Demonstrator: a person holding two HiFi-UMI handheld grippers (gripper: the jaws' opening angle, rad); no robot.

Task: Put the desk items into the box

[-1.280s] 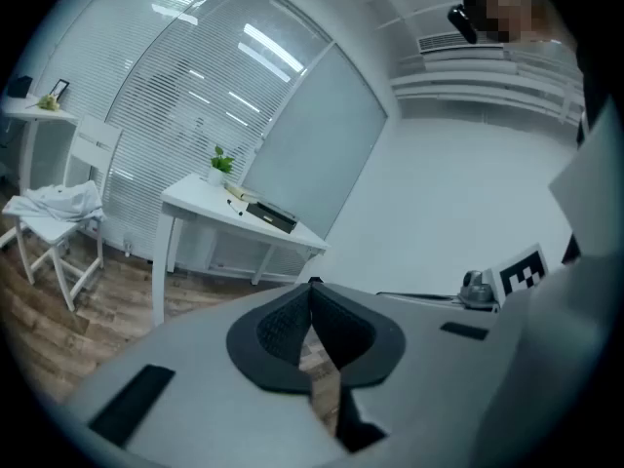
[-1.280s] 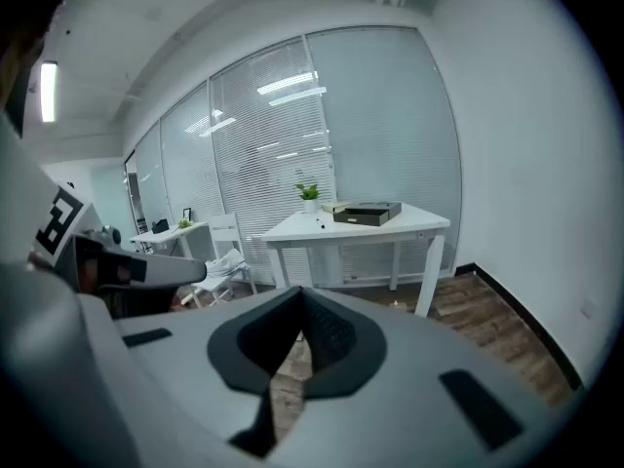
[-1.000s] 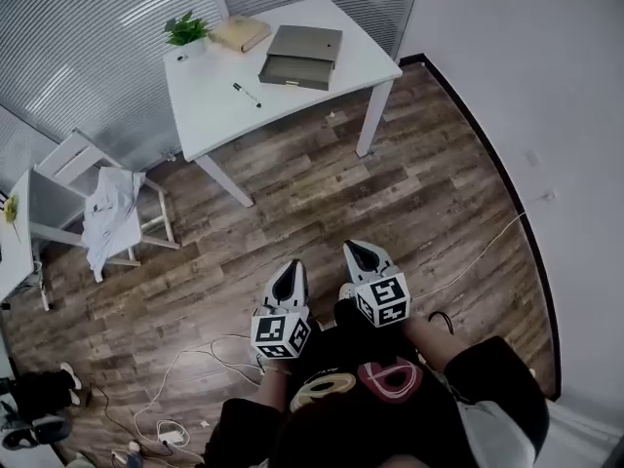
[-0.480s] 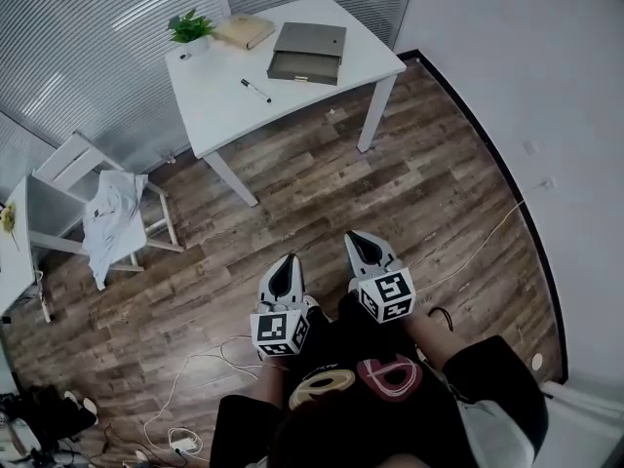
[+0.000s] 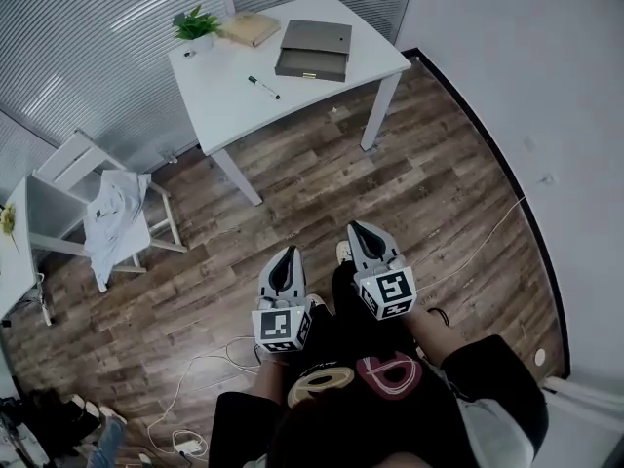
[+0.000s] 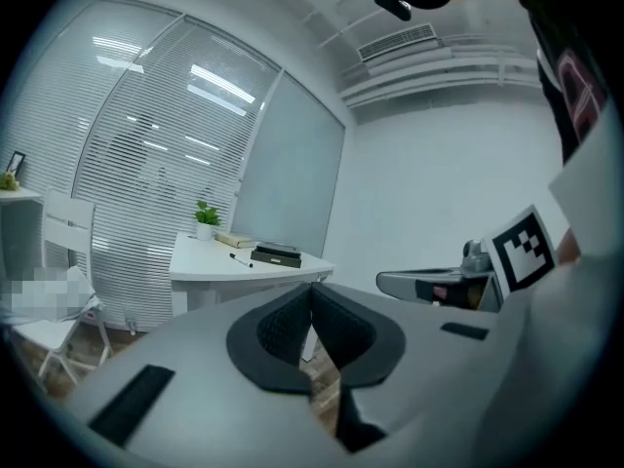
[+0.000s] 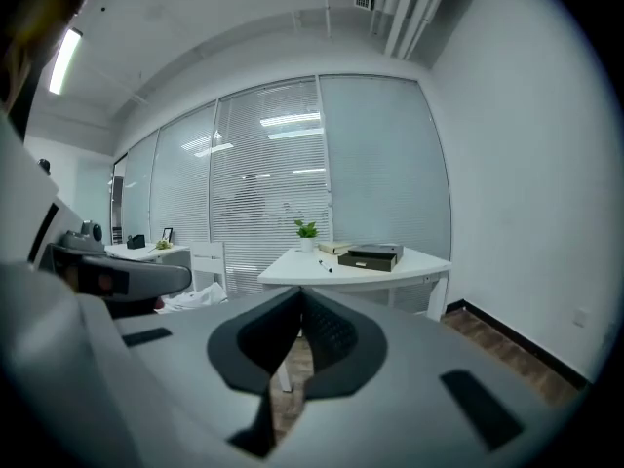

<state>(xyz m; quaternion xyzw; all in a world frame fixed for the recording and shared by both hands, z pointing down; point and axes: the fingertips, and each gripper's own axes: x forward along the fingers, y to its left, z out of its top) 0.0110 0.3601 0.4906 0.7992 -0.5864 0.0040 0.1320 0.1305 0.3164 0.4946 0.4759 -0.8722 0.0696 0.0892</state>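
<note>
A white desk (image 5: 244, 105) stands at the far side of the room. On it lie a flat grey box (image 5: 314, 49), a black marker (image 5: 263, 88), a tan book (image 5: 249, 28) and a small potted plant (image 5: 198, 27). Both grippers hang close to my body, well short of the desk. My left gripper (image 5: 285, 264) is shut with nothing in it, its pads meeting in the left gripper view (image 6: 312, 291). My right gripper (image 5: 362, 236) is likewise shut and empty (image 7: 300, 292). The box (image 7: 370, 256) and plant (image 7: 307, 234) show ahead in the right gripper view.
A white chair (image 5: 97, 203) draped with cloth (image 5: 112, 214) stands left of the desk, beside a second white table (image 5: 12, 252). Cables (image 5: 195, 378) lie on the wooden floor near my feet, and another cable (image 5: 478, 247) runs along the right wall. Window blinds back the desk.
The view has shifted slightly: the desk sits a little further right and higher in the head view. Both grippers stay shut, held near my body.
</note>
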